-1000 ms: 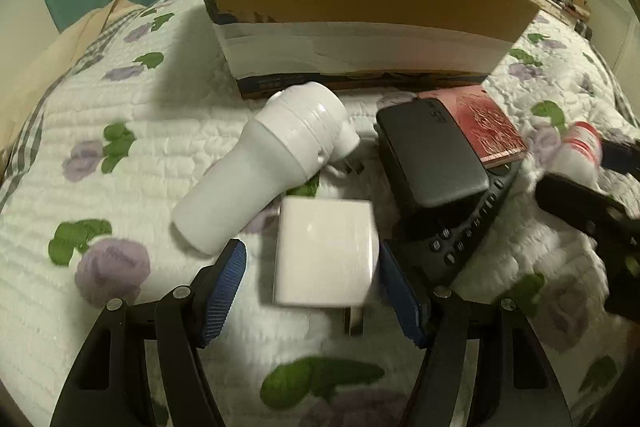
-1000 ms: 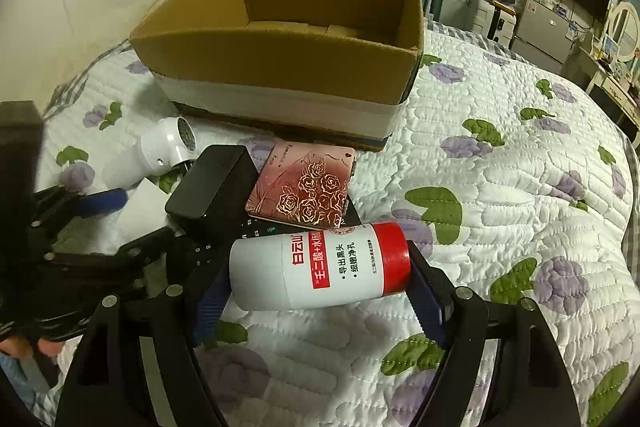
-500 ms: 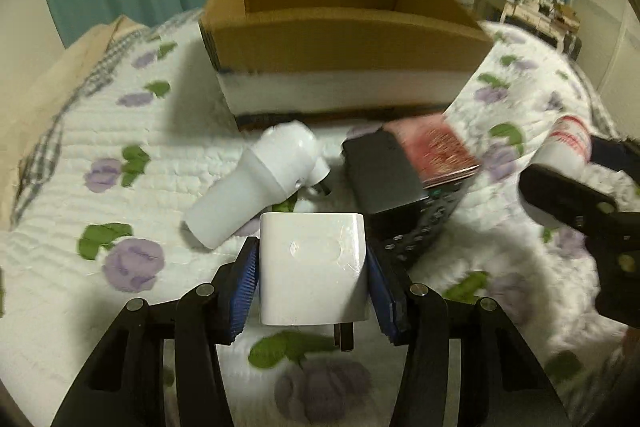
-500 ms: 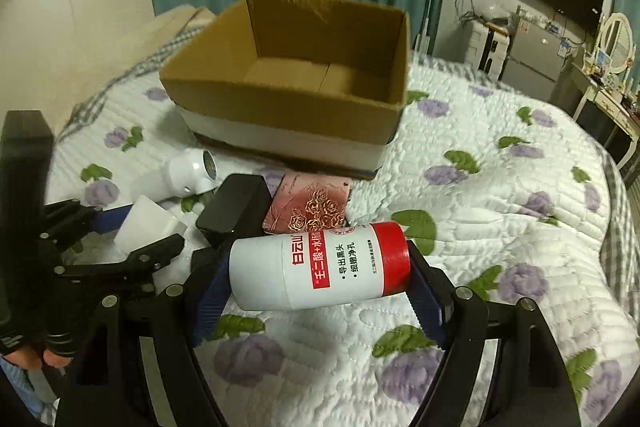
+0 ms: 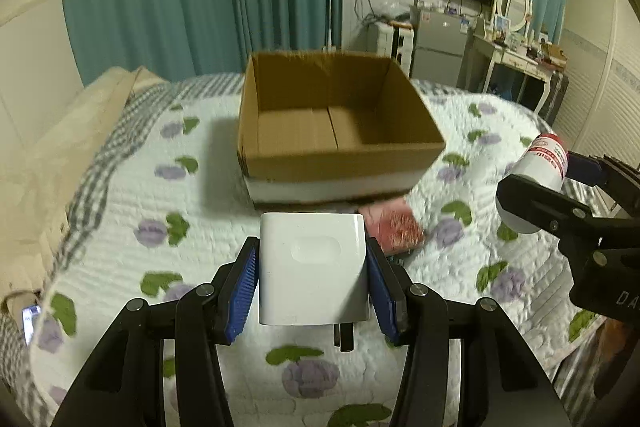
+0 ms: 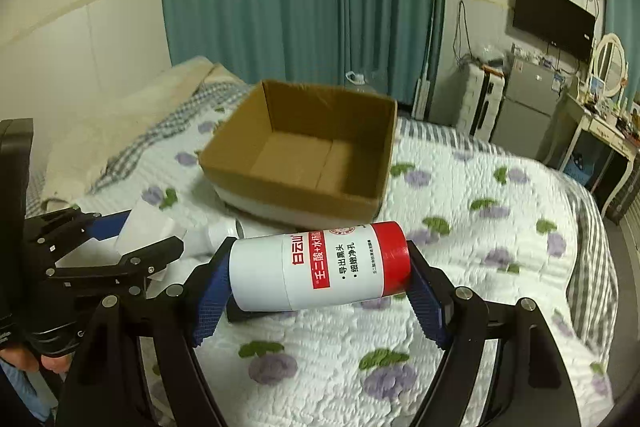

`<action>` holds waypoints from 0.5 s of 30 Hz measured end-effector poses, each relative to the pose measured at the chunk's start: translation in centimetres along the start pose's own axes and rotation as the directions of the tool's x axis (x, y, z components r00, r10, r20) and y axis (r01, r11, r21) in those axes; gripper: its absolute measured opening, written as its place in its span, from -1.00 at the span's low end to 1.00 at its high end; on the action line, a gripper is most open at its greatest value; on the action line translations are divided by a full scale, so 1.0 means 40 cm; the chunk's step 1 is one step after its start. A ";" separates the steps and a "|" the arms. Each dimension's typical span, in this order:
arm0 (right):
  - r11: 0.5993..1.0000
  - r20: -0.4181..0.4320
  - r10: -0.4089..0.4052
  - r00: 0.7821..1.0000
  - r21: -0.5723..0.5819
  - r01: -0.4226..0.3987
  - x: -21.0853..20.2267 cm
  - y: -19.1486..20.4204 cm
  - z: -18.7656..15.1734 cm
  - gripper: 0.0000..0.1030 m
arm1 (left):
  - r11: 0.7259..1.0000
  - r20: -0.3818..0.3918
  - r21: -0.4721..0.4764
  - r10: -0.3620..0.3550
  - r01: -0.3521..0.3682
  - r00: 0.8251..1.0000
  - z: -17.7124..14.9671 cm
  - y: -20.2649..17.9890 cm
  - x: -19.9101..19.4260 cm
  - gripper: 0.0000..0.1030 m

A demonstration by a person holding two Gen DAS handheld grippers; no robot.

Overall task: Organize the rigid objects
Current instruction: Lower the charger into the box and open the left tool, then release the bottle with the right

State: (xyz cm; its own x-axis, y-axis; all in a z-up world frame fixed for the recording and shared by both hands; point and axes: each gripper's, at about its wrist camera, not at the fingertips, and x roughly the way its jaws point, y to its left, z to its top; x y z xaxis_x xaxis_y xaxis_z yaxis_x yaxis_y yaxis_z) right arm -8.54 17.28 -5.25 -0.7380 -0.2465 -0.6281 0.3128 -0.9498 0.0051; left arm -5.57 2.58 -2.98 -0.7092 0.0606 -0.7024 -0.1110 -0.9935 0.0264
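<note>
Lifted: white charger [image 5: 312, 267], left gripper [image 5: 313, 285] | bottle [image 6: 320, 269] label "白云山"

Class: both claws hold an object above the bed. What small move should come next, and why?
Probably carry the left claw forward over the cardboard box with its white charger: the box sits open and empty just ahead, and the grip looks firm.

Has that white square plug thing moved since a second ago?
Yes. The white charger, clamped in the left gripper, has been lifted off the quilt and now faces the cardboard box.
</note>
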 end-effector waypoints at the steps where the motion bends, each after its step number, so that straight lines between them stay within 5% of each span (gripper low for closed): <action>1: 1.000 0.006 0.000 1.000 -0.007 0.000 -0.001 0.001 0.013 0.52 | 1.000 0.007 -0.001 0.002 -0.002 1.000 0.005 0.003 -0.004 0.00; 15: 0.999 0.074 -0.035 0.997 -0.036 0.038 0.084 -0.067 0.223 0.52 | 1.000 0.114 0.011 0.019 -0.021 0.993 0.237 0.006 0.079 0.01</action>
State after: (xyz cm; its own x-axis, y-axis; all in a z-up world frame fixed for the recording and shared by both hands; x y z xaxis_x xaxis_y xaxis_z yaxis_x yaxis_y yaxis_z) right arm -17.19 17.26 -0.43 -0.7907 -0.2264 -0.5688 0.3057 -0.9510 -0.0465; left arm -14.45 3.44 1.54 -0.7861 0.0521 -0.6159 -0.1039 -0.9934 0.0486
